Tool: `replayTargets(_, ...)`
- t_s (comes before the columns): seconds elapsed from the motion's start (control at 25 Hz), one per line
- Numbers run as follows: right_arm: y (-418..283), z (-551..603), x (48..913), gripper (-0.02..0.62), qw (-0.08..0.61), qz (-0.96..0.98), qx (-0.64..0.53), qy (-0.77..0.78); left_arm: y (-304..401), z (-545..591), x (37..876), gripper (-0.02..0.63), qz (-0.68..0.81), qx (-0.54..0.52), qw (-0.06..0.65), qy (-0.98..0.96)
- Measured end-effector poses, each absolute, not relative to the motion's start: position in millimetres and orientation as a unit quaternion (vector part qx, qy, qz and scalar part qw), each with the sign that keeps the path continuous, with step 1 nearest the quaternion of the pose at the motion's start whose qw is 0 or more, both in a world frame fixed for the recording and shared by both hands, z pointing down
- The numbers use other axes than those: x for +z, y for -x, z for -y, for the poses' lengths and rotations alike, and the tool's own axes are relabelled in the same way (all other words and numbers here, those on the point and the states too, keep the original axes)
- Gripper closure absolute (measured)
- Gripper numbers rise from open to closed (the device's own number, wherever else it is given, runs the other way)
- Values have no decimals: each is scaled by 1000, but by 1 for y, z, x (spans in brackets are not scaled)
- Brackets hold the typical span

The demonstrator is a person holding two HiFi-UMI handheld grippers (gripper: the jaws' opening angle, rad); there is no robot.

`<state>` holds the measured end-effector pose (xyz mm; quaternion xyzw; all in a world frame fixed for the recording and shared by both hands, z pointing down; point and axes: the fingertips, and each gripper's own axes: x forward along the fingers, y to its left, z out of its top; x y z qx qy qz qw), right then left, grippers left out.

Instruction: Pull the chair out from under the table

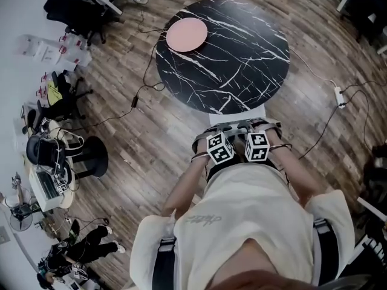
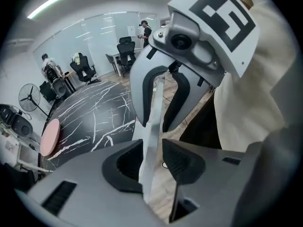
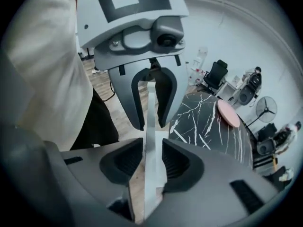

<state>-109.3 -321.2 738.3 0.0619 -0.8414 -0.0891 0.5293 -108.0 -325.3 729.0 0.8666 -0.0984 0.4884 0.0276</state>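
Two unclenched claws, left gripper [image 2: 152, 161] and right gripper [image 3: 152, 159], straddle the chair back [image 3: 150, 135]; I should clamp both, then pull evenly.

Chair [image 1: 245, 112] largely hidden under the tabletop [image 1: 242, 59] and behind the left tongs [image 1: 225, 128] and right tongs [image 1: 264, 125], only a white edge visible, distant people [image 2: 49, 66] too small to tell

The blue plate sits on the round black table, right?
Not quite. The plate is pink, not blue. The head view shows it lying on the round black table, near its edge.
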Motion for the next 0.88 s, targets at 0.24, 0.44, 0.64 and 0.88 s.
replayTargets(0.24, 111, 322, 765, 456, 570, 814, -106, -31, 105, 325, 759, 469, 48, 551, -11, -833)
replayTargets(0.44, 115, 323, 778, 457, 588, 800, -118, -11, 99, 330, 774, 469, 17, 569, -31, -822)
replayTargets(0.64, 112, 325, 793, 466, 597, 793, -116, 2, 93, 331, 791, 469, -1, 579, -37, -815)
replayTargets(0.88, 110, 325, 805, 466, 601, 792, -108, 18, 94, 326, 806, 480, -20, 587, -36, -809)
